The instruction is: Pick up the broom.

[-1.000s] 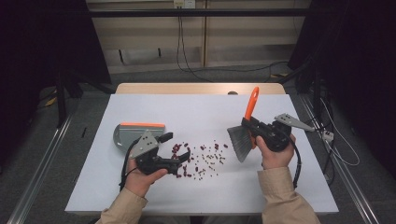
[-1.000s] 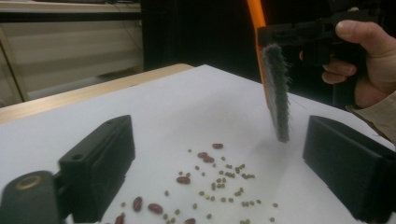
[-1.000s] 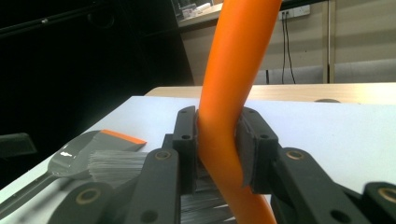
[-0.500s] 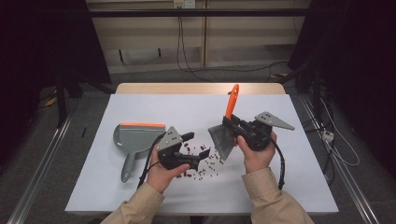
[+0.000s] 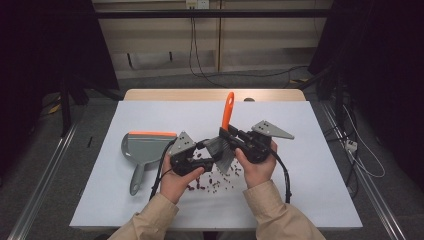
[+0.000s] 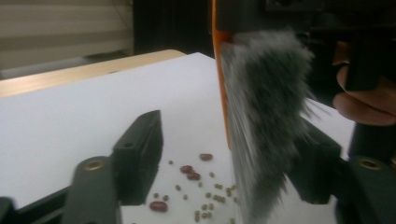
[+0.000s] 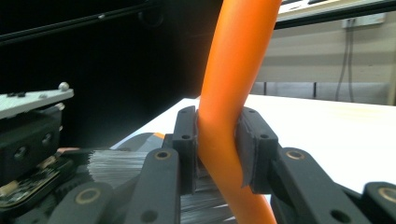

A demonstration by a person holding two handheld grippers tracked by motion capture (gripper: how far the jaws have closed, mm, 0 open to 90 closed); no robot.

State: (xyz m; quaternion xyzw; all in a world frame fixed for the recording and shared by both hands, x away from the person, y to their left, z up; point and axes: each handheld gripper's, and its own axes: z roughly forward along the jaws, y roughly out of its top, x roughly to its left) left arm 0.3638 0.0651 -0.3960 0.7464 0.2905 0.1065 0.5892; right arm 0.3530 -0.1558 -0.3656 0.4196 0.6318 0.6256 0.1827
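Right of the dustpan [image 5: 145, 145], the right gripper [image 5: 231, 136] clamps the brush [image 7: 224, 116]; left gripper's [image 5: 206, 152] jaws (just been closing) flank its bristles [image 6: 266, 121], not visibly pressing.

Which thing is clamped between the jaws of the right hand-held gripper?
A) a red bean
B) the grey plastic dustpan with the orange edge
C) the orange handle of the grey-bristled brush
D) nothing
C: in the right gripper view, the two pads of the right hand-held gripper press on both sides of the orange handle of the grey-bristled brush, while the grey plastic dustpan with the orange edge lies apart on the white table.
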